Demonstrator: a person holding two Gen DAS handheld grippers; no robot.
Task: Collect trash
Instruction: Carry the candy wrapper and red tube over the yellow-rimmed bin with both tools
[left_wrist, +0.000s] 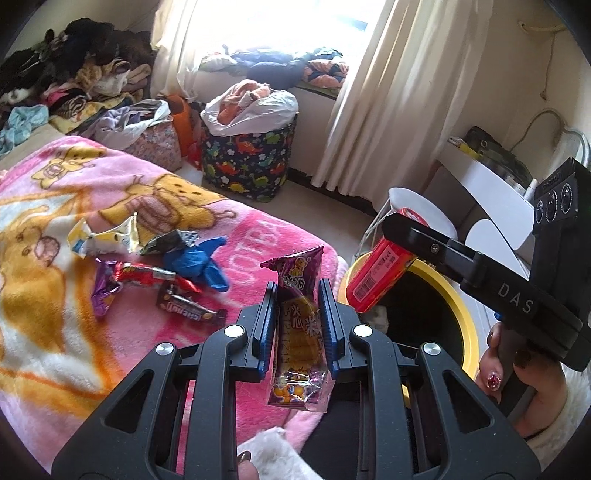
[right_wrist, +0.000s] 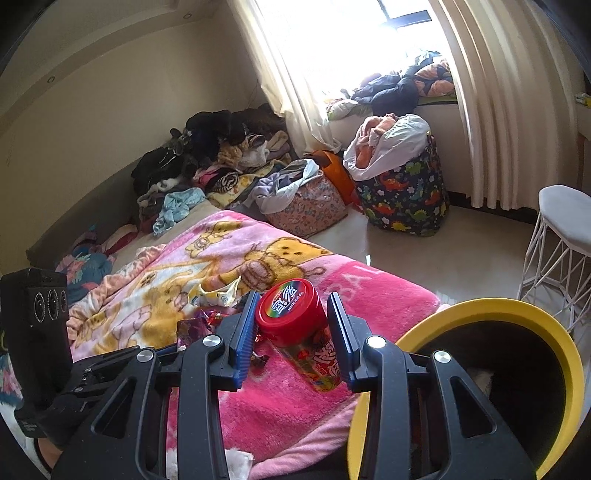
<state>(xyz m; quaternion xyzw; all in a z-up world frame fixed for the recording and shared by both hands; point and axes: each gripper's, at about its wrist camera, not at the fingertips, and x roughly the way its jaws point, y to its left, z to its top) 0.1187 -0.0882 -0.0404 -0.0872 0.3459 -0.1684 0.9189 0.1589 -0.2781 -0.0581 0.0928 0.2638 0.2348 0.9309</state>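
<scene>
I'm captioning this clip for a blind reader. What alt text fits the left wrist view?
The left tool grips a purple snack wrapper above a pink blanket strewn with more wrappers; to its right, the right tool holds a red canister over a yellow-rimmed bin.

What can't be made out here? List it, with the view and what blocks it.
- Inside of the yellow bin: dark in both views; contents unreadable.
- Wrappers on the pink blanket: in the right wrist view the right gripper and its red can hide most.
- Purple snack packet: the left gripper's fingers cover its sides.
- Can's label: too small in the left wrist view.
</scene>
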